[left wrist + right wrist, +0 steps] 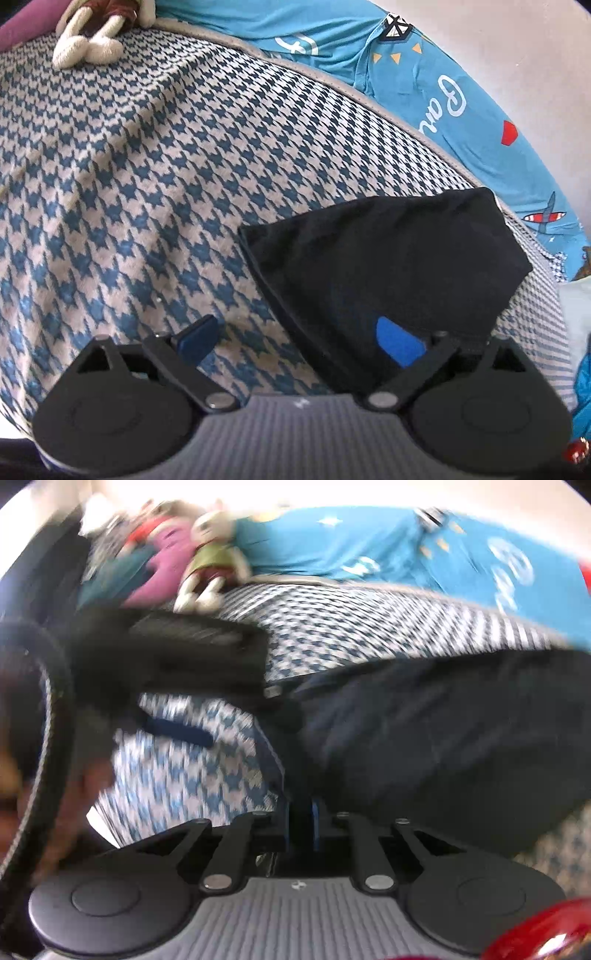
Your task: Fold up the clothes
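Landmark: houndstooth bedspread (pixel 147 177), blue and beige, the largest thing I see.
- Turquoise printed sheet (pixel 436 85): along its far edge.
- Black garment (pixel 388 258): flat on it, right of centre.
- Plush toy (pixel 92 37): at its far left edge.
- My left gripper (pixel 301 336): spread wide above it, right finger over the garment, grasping nothing.
- My right gripper (pixel 301 825): clenched on the garment's edge.
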Demonstrator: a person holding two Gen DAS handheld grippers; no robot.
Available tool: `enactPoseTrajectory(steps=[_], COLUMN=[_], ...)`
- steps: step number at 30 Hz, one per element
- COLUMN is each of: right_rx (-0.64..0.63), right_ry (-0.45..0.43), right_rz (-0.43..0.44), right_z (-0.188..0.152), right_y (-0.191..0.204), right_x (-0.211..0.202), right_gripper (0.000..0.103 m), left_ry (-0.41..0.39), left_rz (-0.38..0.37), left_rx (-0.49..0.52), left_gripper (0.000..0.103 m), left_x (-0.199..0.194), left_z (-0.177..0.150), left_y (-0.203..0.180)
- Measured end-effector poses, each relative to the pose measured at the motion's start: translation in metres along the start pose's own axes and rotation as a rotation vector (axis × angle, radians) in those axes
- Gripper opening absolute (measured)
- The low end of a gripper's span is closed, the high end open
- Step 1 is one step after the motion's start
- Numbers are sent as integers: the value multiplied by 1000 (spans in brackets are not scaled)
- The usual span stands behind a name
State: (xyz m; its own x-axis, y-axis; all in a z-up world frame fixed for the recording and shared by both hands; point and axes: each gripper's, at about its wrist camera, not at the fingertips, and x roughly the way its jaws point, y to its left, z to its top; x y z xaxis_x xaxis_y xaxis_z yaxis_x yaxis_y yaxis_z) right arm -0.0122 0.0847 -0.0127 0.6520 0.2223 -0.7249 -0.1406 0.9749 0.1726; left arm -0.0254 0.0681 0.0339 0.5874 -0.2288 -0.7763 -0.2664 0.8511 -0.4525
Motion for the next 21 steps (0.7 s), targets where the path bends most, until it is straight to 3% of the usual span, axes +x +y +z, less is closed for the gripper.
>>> enactPoseTrajectory(steps=[4,7,13,16,18,20,21], right_rx=[204,270,286,255,214,186,174], right_ry=[-3,-14,-24,-21,-21,-12,-5], right_rz=[80,115,132,108,87,78,75], right_z=[3,4,4,4,5,4,3], right_y=[-27,-34,-30,-29,-26,-23,-21], right_x=[-5,-8,-13,-12,-12,-10,-9], right_gripper=[12,12,12,12,12,14,14], left_ry=[25,43,78,74,70,83,84], left_rz=[-54,-96,-179,-180,-183,-190,-185], left_rx=[-31,-59,-99,-72,-39,-28,-26], left_gripper=[101,103,103,101,81,48,44], left_x=[2,7,22,29,34,39,41], left_z=[1,3,10,13,14,15,14], left_y=[1,0,-7,-17,-25,-30,-31])
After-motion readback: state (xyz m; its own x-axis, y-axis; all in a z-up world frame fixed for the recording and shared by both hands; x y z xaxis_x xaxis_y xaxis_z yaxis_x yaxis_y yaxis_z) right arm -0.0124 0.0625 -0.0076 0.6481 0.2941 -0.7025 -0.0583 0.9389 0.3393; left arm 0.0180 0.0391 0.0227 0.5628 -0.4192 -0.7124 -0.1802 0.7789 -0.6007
